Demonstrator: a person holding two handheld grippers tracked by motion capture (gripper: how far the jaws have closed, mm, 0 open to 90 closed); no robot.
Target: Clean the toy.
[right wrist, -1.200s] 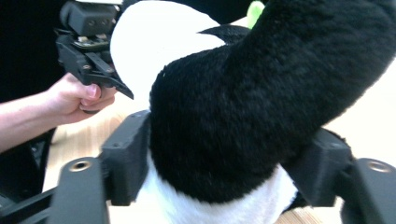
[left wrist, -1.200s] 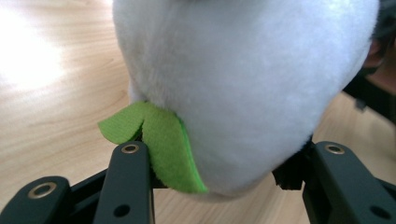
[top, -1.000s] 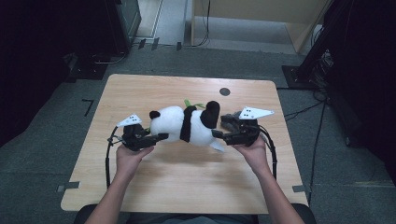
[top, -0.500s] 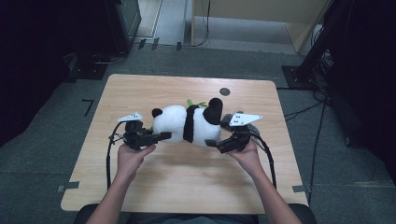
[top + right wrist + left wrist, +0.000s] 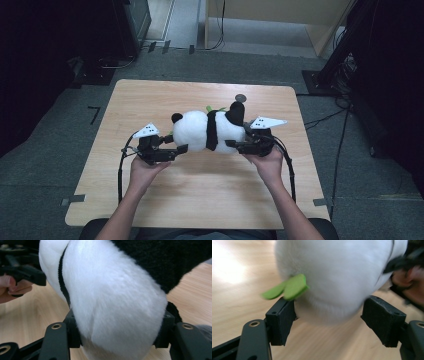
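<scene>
A black-and-white panda plush (image 5: 200,131) lies on its side at the middle of the wooden table (image 5: 200,200), one black limb pointing up. My left gripper (image 5: 181,148) is at its white head end, open, with the jaws on either side of the plush (image 5: 337,277) and the left pad beside a green felt leaf (image 5: 289,287). My right gripper (image 5: 232,144) is at the other end, and its pads squeeze the white body (image 5: 112,302) from both sides. In the right gripper view the gripper (image 5: 120,332) is shut on the plush.
A small grey disc (image 5: 240,97) sits on the table just behind the panda. Bare wood spreads around the plush on all sides. Beyond the far edge, dark equipment and cables (image 5: 125,30) stand on the grey floor.
The left gripper has moved right, closer around the panda's head. The right gripper has shifted slightly left with the body, and the black limb now points up.
</scene>
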